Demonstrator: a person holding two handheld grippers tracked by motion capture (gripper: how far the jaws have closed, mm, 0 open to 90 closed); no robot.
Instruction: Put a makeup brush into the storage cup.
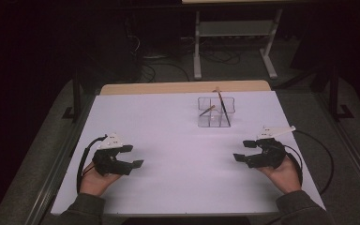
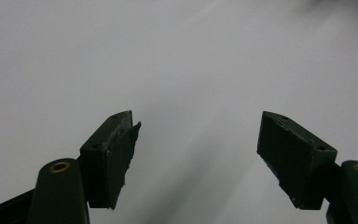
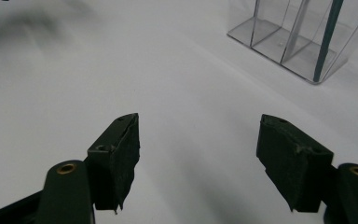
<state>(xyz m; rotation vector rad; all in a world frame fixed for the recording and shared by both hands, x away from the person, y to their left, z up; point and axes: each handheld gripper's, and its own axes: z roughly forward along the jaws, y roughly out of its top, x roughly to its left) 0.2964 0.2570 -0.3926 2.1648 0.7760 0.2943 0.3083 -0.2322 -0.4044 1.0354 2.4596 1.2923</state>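
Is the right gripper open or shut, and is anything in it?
Open and empty. In its own view the right gripper has its jaws wide apart with bare white table between them; the clear organizer stands farther off.

Spread over the tabletop (image 1: 168,154): a white sheet, bare across the near half. Along the far edge, an uncovered strip of light wood (image 1: 183,87). Beyond it, on the grey floor (image 1: 300,93), a pale table frame (image 1: 234,28) with two legs and a low crossbar. Just left of that frame, loose dark cables (image 1: 168,65) on the floor. Beside each side of the tabletop, a dark upright post (image 1: 76,93). Along the left side, a metal rail (image 1: 56,173).
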